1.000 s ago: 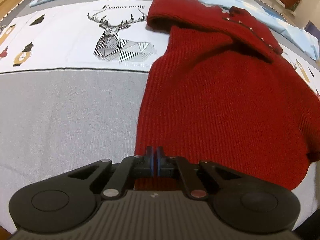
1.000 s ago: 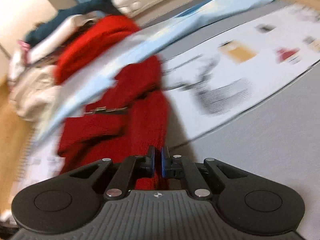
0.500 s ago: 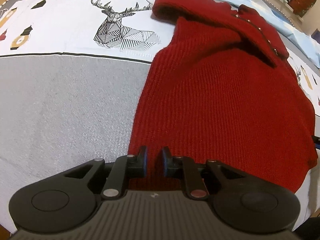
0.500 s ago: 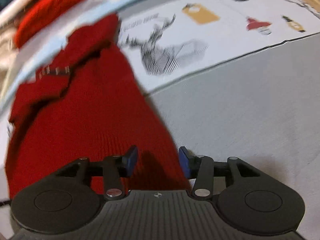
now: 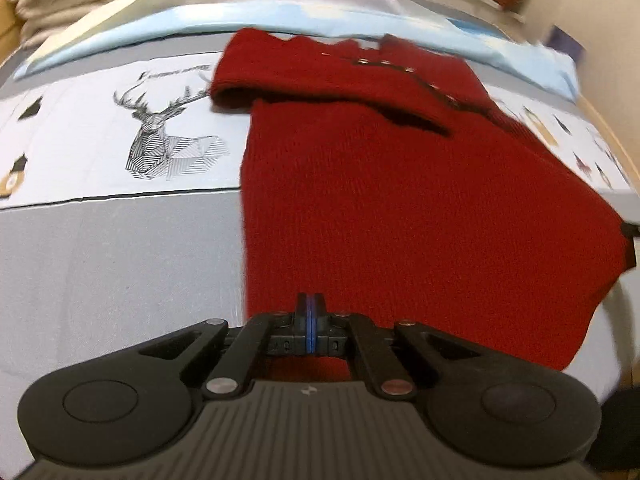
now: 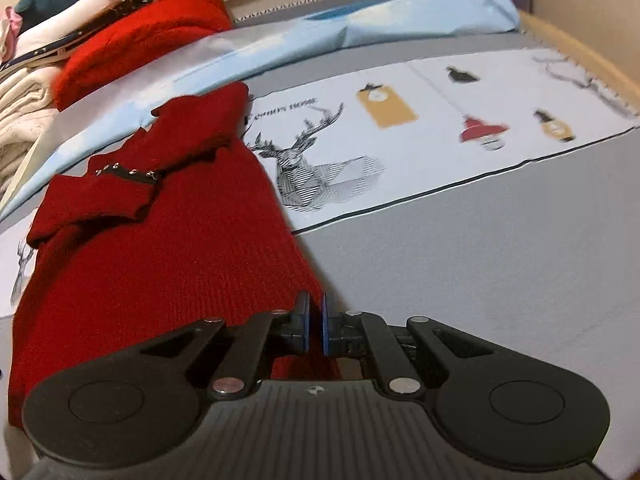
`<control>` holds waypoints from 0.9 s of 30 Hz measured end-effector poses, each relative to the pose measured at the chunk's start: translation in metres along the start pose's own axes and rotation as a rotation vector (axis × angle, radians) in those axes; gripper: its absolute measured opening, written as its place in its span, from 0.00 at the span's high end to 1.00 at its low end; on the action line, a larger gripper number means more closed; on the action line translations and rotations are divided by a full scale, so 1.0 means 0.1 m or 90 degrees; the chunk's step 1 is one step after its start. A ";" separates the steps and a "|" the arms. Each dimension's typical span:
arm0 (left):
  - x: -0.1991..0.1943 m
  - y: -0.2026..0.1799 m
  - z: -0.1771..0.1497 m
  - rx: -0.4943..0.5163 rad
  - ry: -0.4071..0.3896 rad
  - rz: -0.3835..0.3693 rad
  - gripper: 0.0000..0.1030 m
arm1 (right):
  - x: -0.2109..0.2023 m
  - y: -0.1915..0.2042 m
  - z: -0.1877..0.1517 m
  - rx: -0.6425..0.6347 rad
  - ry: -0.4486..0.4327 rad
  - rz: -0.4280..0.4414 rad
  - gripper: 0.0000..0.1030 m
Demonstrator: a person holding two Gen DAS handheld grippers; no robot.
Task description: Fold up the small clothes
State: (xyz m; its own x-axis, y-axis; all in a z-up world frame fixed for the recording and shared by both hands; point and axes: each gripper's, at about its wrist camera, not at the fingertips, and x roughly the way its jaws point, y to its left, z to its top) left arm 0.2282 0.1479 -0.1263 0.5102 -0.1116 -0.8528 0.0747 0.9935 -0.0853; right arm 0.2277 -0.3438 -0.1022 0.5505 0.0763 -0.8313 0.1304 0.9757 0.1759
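My left tongs are pressed together at the near hem of the red sweater, which fills centre frame on the bed. My right tongs pinch its hem corner.

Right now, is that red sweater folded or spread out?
Partly folded: the sweater has both sleeves turned over its chest; its body lies flat.

Left wrist camera sits low at the near hem of the red knit sweater, facing up its length toward the folded sleeves; right wrist camera looks from the hem's opposite corner, equally close; both share the sweater, the deer print on the bed cover and the light-blue sheet.
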 end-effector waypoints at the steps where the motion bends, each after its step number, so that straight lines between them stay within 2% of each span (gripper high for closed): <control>1: -0.06 -0.01 -0.05 0.012 0.006 0.004 1.00 | -0.07 -0.06 -0.02 0.000 0.001 -0.006 0.96; 4: -0.15 0.06 -0.20 0.017 0.033 0.005 1.00 | -0.29 -0.35 -0.12 0.007 0.024 -0.017 0.96; 8: -0.18 0.23 -0.38 -0.036 0.073 -0.037 0.98 | -0.44 -0.58 -0.36 -0.024 0.082 -0.027 0.95; 9: -0.15 0.22 -0.40 -0.042 0.080 -0.041 0.92 | -0.44 -0.62 -0.42 -0.031 0.098 -0.031 0.94; 10: -0.13 0.22 -0.41 -0.043 0.085 -0.045 0.80 | -0.44 -0.67 -0.46 -0.031 0.104 -0.043 0.94; 11: -0.09 0.22 -0.41 -0.043 0.091 -0.049 0.74 | -0.44 -0.71 -0.50 -0.030 0.102 -0.068 0.94; 12: -0.04 0.19 -0.41 -0.040 0.097 -0.049 0.66 | -0.44 -0.73 -0.52 -0.028 0.097 -0.087 0.89; 13: 0.01 0.16 -0.40 -0.036 0.098 -0.046 0.66 | -0.42 -0.75 -0.52 -0.019 0.100 -0.083 0.76; 15: 0.15 0.11 -0.36 -0.039 0.107 -0.040 0.66 | -0.40 -0.80 -0.53 0.012 0.105 -0.052 0.65; 19: 0.39 0.06 -0.30 -0.072 0.130 -0.025 0.62 | -0.29 -0.72 -0.56 0.022 0.112 -0.028 0.62; 24: 0.62 0.05 -0.24 -0.100 0.155 -0.001 0.60 | 0.02 -0.62 -0.59 -0.004 0.162 -0.061 0.60; 26: 0.68 0.04 -0.22 -0.101 0.163 0.006 0.61 | 0.11 -0.60 -0.61 -0.007 0.177 -0.073 0.60; 27: 0.69 0.03 -0.21 -0.098 0.163 0.004 0.67 | 0.14 -0.60 -0.61 -0.010 0.183 -0.078 0.60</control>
State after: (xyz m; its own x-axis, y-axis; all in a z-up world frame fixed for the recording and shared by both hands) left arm 0.2452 0.1437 -0.1964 0.2764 -0.1166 -0.9540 -0.0682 0.9877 -0.1405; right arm 0.1778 -0.3885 -0.1567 0.2754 0.0110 -0.9613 0.1673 0.9841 0.0592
